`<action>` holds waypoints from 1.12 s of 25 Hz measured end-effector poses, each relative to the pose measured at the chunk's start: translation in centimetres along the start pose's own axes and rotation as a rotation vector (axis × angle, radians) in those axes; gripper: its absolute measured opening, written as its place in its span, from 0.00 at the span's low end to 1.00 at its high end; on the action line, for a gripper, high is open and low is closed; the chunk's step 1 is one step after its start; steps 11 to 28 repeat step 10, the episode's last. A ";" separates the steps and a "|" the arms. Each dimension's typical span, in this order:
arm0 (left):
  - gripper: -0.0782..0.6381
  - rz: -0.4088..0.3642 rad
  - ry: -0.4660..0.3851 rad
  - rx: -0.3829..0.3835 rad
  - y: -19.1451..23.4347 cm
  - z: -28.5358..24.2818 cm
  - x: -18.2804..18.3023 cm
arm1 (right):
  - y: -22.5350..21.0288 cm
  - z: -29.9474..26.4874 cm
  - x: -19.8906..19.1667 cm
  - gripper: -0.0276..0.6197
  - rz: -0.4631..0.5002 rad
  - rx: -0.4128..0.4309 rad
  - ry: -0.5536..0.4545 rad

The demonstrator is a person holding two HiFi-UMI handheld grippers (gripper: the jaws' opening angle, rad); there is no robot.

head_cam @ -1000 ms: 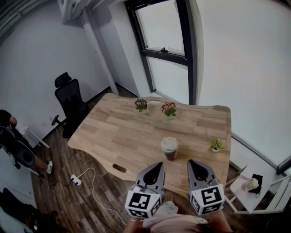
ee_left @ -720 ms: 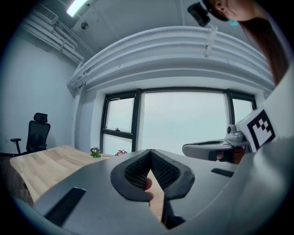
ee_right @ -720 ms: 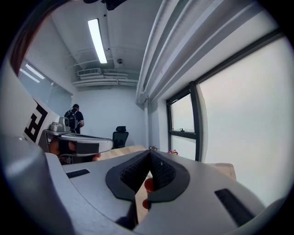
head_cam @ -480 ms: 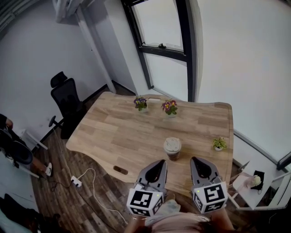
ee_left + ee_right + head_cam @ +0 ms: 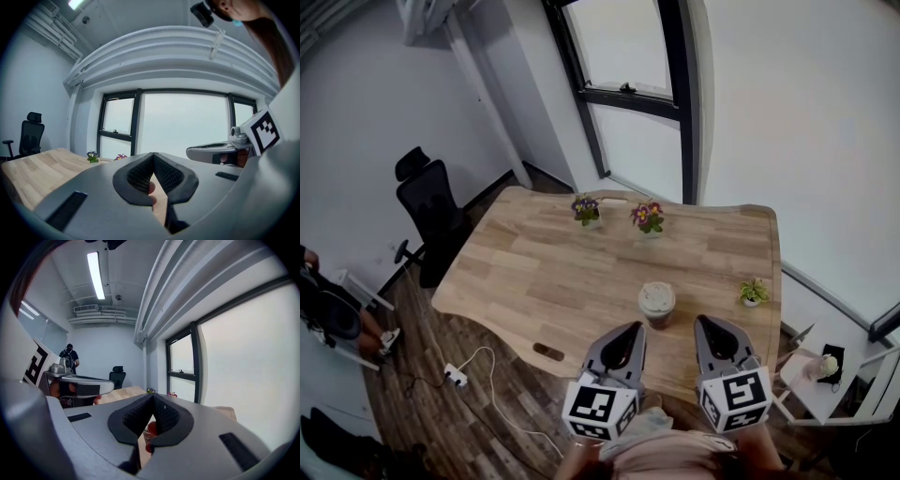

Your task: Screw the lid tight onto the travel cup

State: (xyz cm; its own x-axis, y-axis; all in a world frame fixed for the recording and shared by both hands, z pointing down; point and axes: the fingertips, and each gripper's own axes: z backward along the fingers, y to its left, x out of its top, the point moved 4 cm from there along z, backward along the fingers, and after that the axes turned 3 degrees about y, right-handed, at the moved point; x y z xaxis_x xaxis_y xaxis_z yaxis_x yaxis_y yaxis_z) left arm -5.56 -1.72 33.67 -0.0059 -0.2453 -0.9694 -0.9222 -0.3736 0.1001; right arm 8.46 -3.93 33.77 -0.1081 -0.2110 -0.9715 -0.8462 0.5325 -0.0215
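The travel cup [image 5: 656,307] stands upright on the wooden table [image 5: 544,272] close to its near edge, brown-bodied with a pale lid resting on top. Both grippers hover just short of that edge, pointing at the table. My left gripper [image 5: 632,328] is below and slightly left of the cup, jaws shut and empty. My right gripper [image 5: 706,322] is below and right of it, also shut with nothing held. Neither touches the cup. In the left gripper view the jaws [image 5: 153,155] meet at their tips; the right gripper view shows the same [image 5: 153,397].
Two small flower pots [image 5: 586,208] [image 5: 646,216] stand at the table's far edge, and a little green plant [image 5: 752,292] at its right edge. A black office chair [image 5: 427,211] is left of the table, a power strip [image 5: 455,375] lies on the floor, and a white stand [image 5: 816,370] is at right.
Both grippers have edged forward toward the table's near edge, side by side and still shut. The cup has stayed where it was.
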 end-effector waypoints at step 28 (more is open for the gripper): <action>0.11 0.007 0.001 -0.007 1.6 -0.8 0.3 | 0.6 -1.9 0.2 0.04 0.023 0.011 0.021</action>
